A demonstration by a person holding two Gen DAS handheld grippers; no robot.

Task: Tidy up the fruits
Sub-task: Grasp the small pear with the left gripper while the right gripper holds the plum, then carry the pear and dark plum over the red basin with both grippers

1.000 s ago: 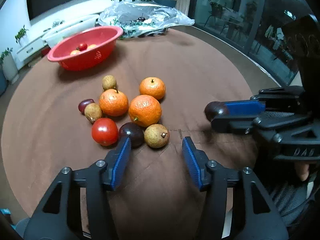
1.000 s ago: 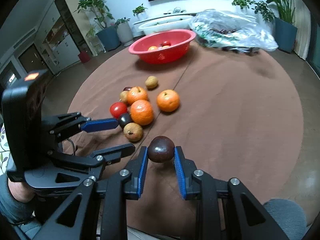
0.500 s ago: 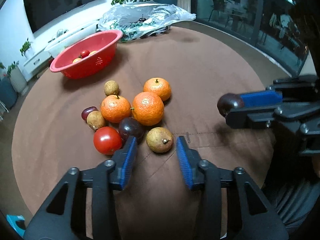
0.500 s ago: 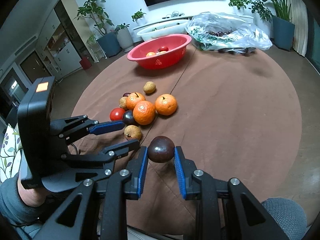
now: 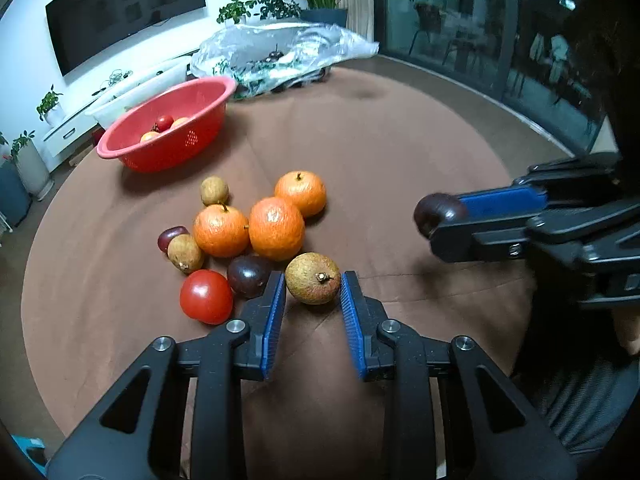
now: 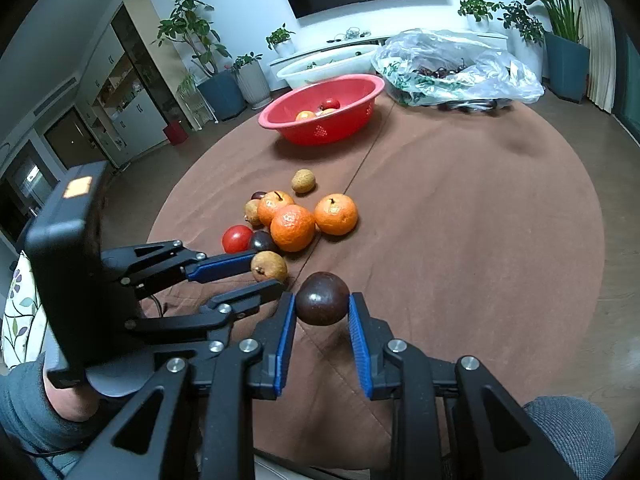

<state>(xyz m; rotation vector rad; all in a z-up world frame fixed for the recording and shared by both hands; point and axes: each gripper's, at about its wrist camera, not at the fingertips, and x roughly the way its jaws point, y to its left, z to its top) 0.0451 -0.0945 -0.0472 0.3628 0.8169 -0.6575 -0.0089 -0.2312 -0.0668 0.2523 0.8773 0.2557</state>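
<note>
Left gripper (image 5: 313, 294): jaws closing around the brown fruit (image 5: 313, 283); both blue pads sit at its sides, whether they press yet cannot be told. It points down at the cloth.
Brown fruit: rough tan skin, stem toward the camera, resting on the cloth at the near edge of the pile, at 5 o'clock from the middle orange.
Right gripper (image 6: 322, 312): clamped on a plum (image 6: 322, 298), a dark purple-brown round fruit held between the blue pads, clear of the cloth. In the left view it enters from 3 o'clock, well apart from the pile.
Pile: three oranges (image 5: 276, 228) touching in a cluster; a second dark plum (image 5: 249, 276) just beside the left pad, at 7 o'clock from the middle orange; a tomato (image 5: 206, 297) at 8 o'clock of that plum.
Small fruits: one tan fruit (image 5: 214, 191) at 12 o'clock of the left orange, another (image 5: 185, 253) at 8 o'clock of it, with a small dark red fruit (image 5: 171, 237) touching behind.
Basket (image 5: 132, 151): red, perforated, at 11 o'clock of the pile, well apart from it; it holds a tomato and some orange fruit.
Bag (image 5: 280, 50): clear plastic, crumpled, at the far edge at 12 o'clock, dark fruit inside.
Table (image 5: 400, 140): round, covered in brown cloth.
Tub (image 6: 320, 67): white, behind the basket.
Person: a grey sleeve (image 6: 24, 404) behind the left gripper in the right view.
</note>
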